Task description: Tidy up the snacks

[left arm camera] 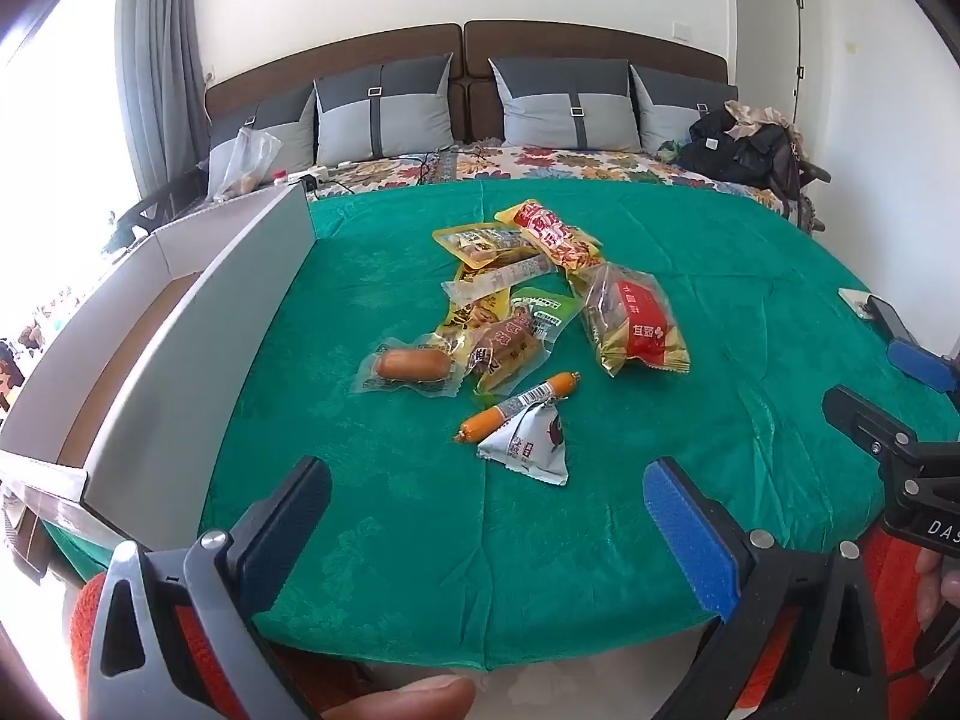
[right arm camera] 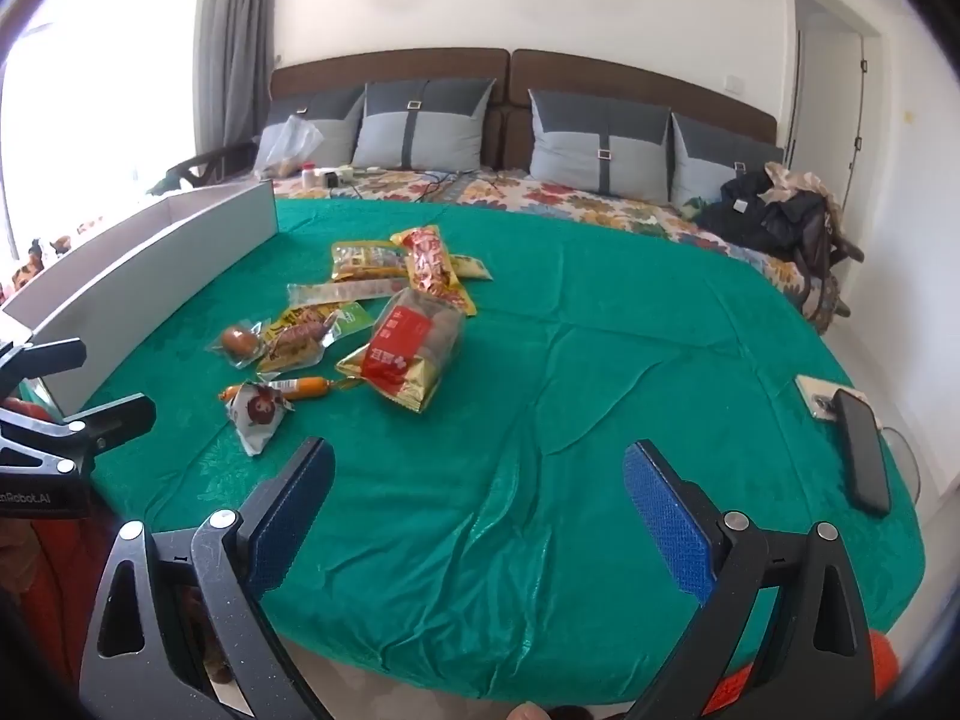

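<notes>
A pile of wrapped snacks lies mid-table on the green cloth [left arm camera: 420,540]. It includes a red and gold bag [left arm camera: 639,324] [right arm camera: 408,348], an orange sausage stick [left arm camera: 519,405] [right arm camera: 303,387], a white triangular packet [left arm camera: 531,444] [right arm camera: 258,411], a clear-packed sausage [left arm camera: 411,366] [right arm camera: 240,341] and a long red packet [left arm camera: 558,234] [right arm camera: 435,267]. My left gripper [left arm camera: 486,522] stands open near the front edge, just short of the triangular packet, with nothing between its fingers. My right gripper [right arm camera: 477,510] is open too, over bare cloth to the right of the pile.
An open white cardboard box [left arm camera: 198,324] [right arm camera: 150,252] stands along the table's left side. A black phone [right arm camera: 864,450] lies at the right edge. Behind the table is a bed with grey pillows [left arm camera: 384,111] and a dark heap of bags [left arm camera: 750,150].
</notes>
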Demonstrator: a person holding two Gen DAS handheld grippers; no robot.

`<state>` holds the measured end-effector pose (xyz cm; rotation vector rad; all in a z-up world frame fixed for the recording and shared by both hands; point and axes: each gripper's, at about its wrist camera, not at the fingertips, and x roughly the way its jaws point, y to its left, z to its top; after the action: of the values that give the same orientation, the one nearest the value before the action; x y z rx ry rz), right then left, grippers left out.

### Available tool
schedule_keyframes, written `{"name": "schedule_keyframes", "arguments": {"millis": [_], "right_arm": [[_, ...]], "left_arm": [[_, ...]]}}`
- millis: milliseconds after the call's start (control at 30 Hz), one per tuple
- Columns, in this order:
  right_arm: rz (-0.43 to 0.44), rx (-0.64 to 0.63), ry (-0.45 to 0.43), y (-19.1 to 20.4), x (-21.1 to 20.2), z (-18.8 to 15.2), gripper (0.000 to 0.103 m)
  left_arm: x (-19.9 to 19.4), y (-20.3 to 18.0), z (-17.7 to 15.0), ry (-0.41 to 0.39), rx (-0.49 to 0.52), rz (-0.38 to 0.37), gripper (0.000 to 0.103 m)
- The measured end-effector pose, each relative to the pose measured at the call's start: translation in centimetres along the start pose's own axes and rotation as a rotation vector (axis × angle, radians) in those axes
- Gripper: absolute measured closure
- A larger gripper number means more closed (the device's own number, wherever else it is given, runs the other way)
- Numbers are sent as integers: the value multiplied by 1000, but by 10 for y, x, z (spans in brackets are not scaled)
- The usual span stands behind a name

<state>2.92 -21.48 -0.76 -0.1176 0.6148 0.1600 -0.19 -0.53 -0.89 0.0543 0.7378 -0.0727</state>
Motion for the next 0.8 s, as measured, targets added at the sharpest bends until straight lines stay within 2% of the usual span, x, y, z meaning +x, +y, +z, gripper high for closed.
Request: {"name": "schedule_keyframes", "arguments": {"millis": [800], "right_arm": [[-1, -63, -45, 9, -1, -7, 4]], "left_arm": [[7, 2, -2, 21, -13, 19, 0]]}}
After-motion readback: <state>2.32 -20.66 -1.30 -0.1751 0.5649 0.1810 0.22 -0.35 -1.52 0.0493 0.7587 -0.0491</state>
